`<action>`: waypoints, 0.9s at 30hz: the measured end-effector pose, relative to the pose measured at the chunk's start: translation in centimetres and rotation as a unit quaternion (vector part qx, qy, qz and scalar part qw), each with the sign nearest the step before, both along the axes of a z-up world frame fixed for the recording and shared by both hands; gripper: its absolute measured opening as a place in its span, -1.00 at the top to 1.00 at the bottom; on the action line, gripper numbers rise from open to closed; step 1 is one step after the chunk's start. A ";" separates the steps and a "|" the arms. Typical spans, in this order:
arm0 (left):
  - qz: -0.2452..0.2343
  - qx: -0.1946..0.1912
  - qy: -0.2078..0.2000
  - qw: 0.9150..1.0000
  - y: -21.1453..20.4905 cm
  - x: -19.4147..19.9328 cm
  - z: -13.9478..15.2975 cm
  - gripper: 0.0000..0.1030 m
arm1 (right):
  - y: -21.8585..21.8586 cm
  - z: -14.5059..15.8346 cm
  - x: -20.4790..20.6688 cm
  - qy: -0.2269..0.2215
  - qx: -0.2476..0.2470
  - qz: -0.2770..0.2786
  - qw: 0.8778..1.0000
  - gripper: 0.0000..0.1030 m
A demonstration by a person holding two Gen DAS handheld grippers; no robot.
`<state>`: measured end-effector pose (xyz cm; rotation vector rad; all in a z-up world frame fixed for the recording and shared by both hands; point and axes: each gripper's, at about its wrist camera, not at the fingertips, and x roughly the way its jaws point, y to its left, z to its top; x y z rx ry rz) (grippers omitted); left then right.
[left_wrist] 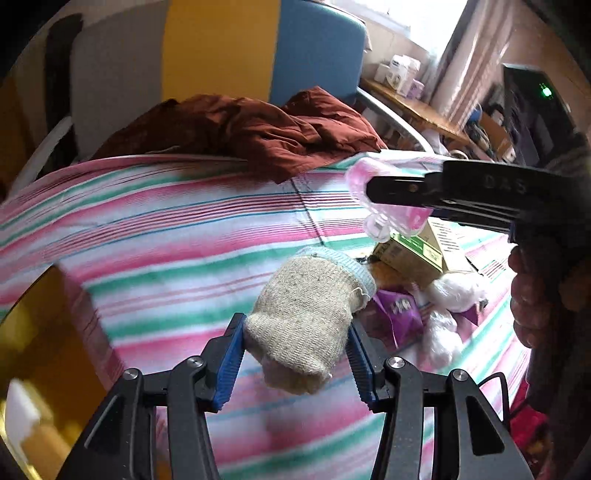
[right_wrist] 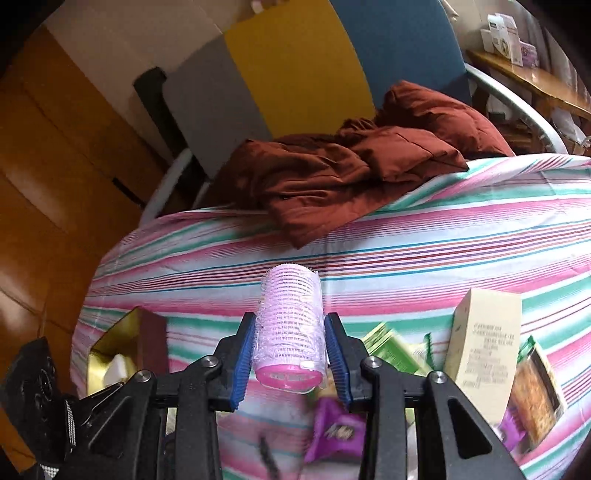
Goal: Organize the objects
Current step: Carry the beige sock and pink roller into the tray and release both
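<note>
Left gripper [left_wrist: 295, 350] clamped the soft sock [left_wrist: 306, 325]; right gripper [right_wrist: 290, 350] clamped the hair roller [right_wrist: 290, 328]. Risk: the round roller could squirt out sideways.

One sock [left_wrist: 308, 325], one hair roller [right_wrist: 290, 328], two boxes [right_wrist: 484, 339].

Daylight from blown-out window [left_wrist: 417, 22]; motion blur; strong fisheye edge distortion.

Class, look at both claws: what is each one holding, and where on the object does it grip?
Left claw pinches the beige knitted sock across its lower sides. Right claw grips the pink hair roller across its curved sides.
</note>
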<state>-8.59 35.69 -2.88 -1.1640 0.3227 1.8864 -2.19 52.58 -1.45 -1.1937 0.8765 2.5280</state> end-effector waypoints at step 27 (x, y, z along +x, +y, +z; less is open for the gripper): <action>0.313 0.024 0.033 0.949 -30.6 -3.7 1.7 -0.08 | -24.3 2.3 -9.9 0.002 -0.009 0.200 0.980 0.07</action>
